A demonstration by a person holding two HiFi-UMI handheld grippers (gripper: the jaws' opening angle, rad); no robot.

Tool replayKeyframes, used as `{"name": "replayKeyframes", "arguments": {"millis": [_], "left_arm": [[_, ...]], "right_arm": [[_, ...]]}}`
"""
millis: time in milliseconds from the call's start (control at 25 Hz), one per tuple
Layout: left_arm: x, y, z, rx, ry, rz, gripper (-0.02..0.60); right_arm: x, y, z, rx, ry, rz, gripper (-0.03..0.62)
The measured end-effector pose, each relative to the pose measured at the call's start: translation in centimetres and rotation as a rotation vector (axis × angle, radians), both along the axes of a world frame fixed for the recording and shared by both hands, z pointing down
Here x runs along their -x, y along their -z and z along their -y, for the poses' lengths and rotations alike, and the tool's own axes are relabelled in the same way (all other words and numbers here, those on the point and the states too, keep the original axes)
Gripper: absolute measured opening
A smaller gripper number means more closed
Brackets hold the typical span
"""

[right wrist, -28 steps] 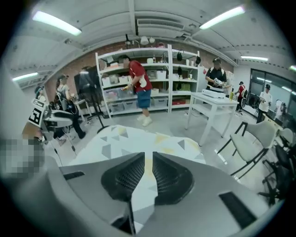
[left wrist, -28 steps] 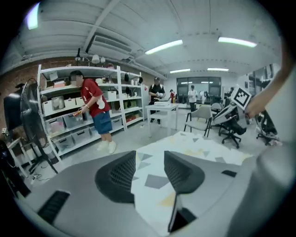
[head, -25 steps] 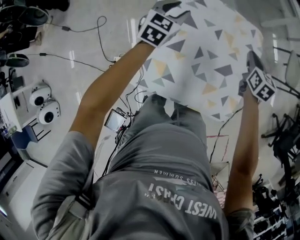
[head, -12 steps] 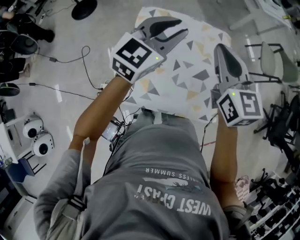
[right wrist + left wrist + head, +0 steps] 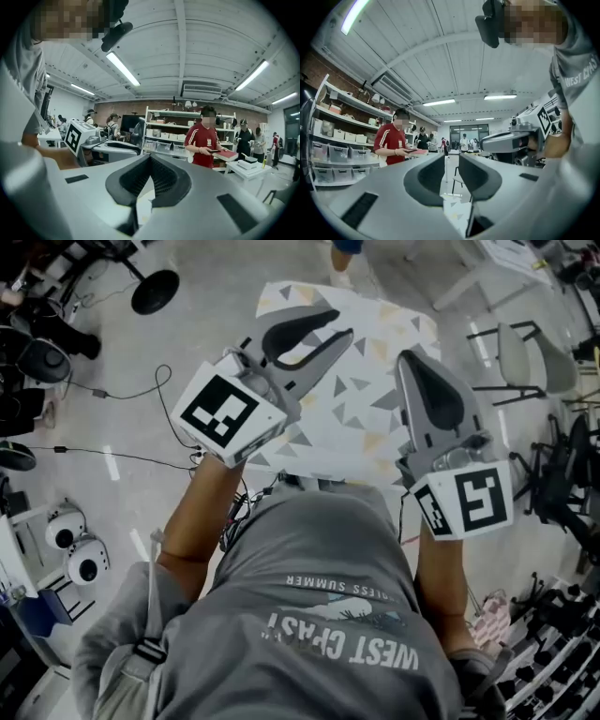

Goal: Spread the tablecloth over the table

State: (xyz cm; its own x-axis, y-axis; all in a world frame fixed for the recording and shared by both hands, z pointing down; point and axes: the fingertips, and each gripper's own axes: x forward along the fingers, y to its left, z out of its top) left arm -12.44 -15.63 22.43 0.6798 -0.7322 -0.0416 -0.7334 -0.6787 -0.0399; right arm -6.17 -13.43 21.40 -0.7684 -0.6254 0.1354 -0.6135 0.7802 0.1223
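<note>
Our left claw (image 5: pixel 343 324) is closing, empty; our right claw (image 5: pixel 407 362) is shut. Our shirt (image 5: pixel 319 559) below says "WEST COAST".

Both arms, seen from the head view. My left tool (image 5: pixel 337 324) is held up before the chest and points roughly level, away from the body. Its two jaws stand apart and are closing, with nothing between them. The left marker cube (image 5: pixel 228 413) faces the camera at the wrist end, above the bare left forearm (image 5: pixel 202 512), which is bent up at the elbow. My right tool (image 5: pixel 405 360) sits alongside, apart from the left, pointing the same way. Its jaws are pressed together tip to tip, gripping nothing. The right marker cube (image 5: pixel 466 500) tops the right forearm (image 5: pixel 441 582), also bent upward.
</note>
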Motion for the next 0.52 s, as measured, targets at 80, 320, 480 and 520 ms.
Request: {"name": "replayKeyframes", "arguments": {"millis": [80, 320, 480, 520], "left_arm": [[0.7, 0.5, -0.5, 0.003, 0.02, -0.01, 0.087], [1.8, 1.5, -1.8, -0.017, 0.046, -0.007, 0.087], [1.6, 1.9, -2.2, -0.041, 0.033, -0.014, 0.087], [1.5, 1.9, -2.3, -0.045, 0.031, -0.015, 0.087]], "right_arm": [[0.0, 0.4, -0.5, -0.009, 0.001, 0.006, 0.008], [0.4, 1.1, -1.6, -0.024, 0.008, 0.01, 0.008], [0.3, 1.0, -1.7, -0.027, 0.008, 0.007, 0.008], [0.3, 0.9, -1.8, -0.027, 0.007, 0.006, 0.008]]}}
